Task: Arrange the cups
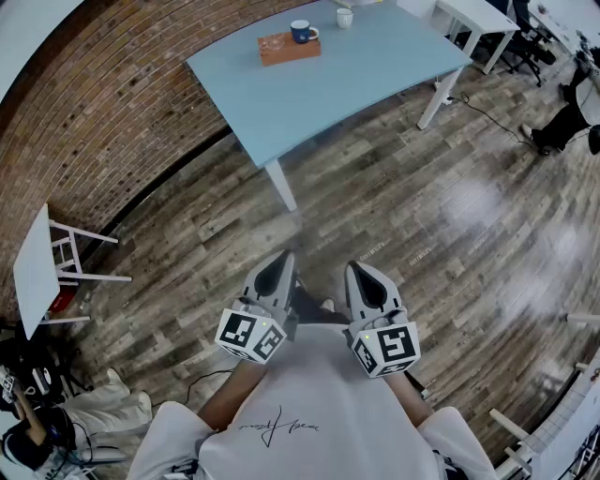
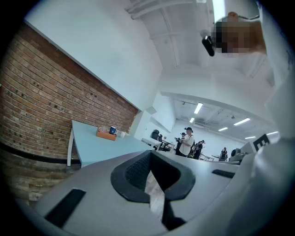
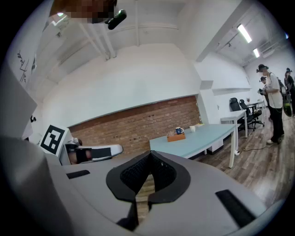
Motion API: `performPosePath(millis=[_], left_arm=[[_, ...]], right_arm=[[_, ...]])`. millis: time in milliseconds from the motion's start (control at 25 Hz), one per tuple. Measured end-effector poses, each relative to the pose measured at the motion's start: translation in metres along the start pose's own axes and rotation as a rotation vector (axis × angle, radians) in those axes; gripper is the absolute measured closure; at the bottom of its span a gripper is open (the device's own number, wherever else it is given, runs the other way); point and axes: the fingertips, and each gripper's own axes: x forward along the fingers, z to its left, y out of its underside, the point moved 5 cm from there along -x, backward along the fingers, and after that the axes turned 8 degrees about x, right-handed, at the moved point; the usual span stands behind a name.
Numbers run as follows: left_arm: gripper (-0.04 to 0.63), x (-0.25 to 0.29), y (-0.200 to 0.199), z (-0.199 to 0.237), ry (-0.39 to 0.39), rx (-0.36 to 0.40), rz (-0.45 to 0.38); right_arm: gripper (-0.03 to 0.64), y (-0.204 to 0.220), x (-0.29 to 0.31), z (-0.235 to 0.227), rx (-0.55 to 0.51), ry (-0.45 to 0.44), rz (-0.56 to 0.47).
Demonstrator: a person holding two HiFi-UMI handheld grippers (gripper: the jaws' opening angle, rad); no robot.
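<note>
A blue cup (image 1: 301, 32) stands on a brown wooden tray (image 1: 289, 49) on the far side of a light blue table (image 1: 356, 75). A white cup (image 1: 344, 17) stands just beyond the tray, on the table itself. Both grippers are held close to my body, well short of the table and over the wooden floor. My left gripper (image 1: 280, 261) and my right gripper (image 1: 362, 271) are side by side, both shut with nothing between the jaws. In the left gripper view the tray (image 2: 106, 134) and blue cup (image 2: 113, 131) are small and distant. In the right gripper view the tray (image 3: 175, 137), blue cup (image 3: 179, 131) and white cup (image 3: 192, 129) are likewise far off.
A brick wall (image 1: 103, 122) runs behind the table. A small white table (image 1: 33, 267) stands at the left, and another white table (image 1: 478, 14) at the top right. A cable (image 1: 487, 112) lies on the floor. Several people (image 2: 186, 142) stand far back in the room.
</note>
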Motion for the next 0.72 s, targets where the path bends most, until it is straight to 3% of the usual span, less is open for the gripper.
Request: performPosePath(millis=[720], left_arm=[[0.588, 0.048, -0.007, 0.030, 0.009, -0.031, 0.025]], right_arm=[[0.597, -0.020, 0.045, -0.006, 0.028, -0.103, -0.001]])
